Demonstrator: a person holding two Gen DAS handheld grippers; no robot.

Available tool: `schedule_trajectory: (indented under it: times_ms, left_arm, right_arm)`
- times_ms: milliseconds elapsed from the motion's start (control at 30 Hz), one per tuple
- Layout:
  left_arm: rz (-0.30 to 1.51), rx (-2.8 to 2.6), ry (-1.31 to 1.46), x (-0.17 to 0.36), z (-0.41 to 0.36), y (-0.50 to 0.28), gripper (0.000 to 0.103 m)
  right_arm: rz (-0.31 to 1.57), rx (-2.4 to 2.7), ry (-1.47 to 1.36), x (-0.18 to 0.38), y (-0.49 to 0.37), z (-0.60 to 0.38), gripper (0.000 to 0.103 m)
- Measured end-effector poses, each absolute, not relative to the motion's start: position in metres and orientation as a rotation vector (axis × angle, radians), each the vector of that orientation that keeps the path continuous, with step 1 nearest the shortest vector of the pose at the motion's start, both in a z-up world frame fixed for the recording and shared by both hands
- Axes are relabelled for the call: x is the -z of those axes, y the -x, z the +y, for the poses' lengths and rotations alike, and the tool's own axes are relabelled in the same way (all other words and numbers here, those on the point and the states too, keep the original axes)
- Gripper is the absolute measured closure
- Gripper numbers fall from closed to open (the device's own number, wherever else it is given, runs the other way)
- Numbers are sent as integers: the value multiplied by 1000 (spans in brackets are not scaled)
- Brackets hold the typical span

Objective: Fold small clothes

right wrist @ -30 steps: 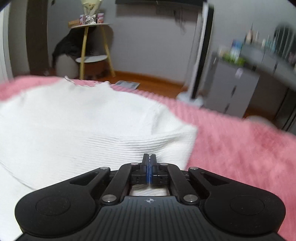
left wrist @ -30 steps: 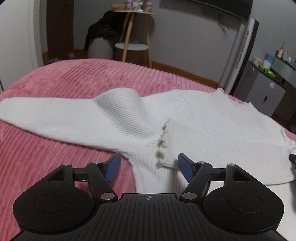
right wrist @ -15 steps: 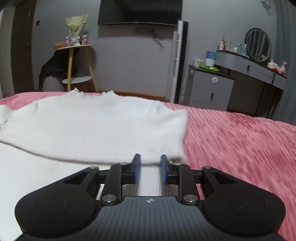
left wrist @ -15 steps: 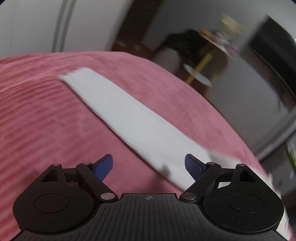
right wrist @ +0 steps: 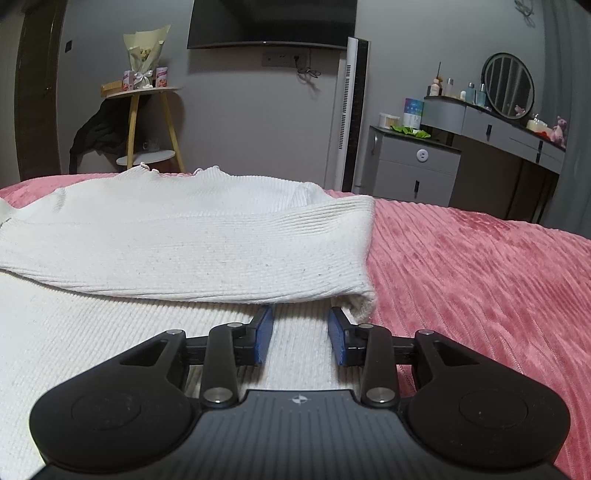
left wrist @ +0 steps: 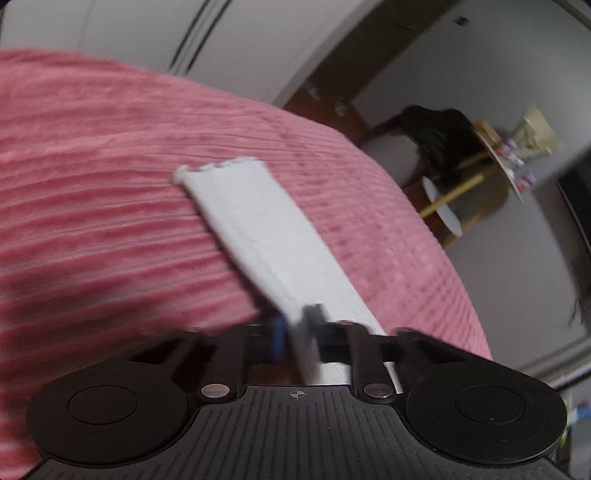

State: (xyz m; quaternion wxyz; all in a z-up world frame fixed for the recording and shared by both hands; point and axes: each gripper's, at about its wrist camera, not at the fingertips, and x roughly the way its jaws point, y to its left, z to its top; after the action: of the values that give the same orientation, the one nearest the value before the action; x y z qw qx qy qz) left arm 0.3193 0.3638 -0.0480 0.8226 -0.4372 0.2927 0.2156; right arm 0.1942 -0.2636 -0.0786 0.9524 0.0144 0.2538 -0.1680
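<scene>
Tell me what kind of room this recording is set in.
Most likely a bedroom. The white knit sweater lies on a bed with a pink ribbed plush bedspread, a grey dressing table with a round mirror stands along the wall, and a dark flat television hangs above.

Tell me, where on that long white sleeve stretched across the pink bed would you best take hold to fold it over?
Probably along one side edge, well back from the cuff. The sleeve lies flat and narrow on the bedspread, so only an edge gives the fingers something to pinch. The left gripper comes in low from the near end and is shut on that near edge, leaving the free cuff end to trail.
</scene>
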Motion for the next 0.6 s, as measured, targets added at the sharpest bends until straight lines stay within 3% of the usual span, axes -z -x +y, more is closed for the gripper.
schedule_trajectory:
  times_ms: [100,233,433,600]
  left_arm:
    - [607,-449,945,43,366,-316,94]
    - [548,-359,733,8,330,-313,94]
    - [555,-75,270,-40,195,-312,94]
    - [573,180,60,-36,76,-297,93]
  right_arm:
    - [512,333,-55,79,-193,-267,70]
    - [510,324,-80,79,-192,-272,70]
    - [508,316,-103,80,-193,-276,70]
    - [502,302,-140,80,-192,-282,70]
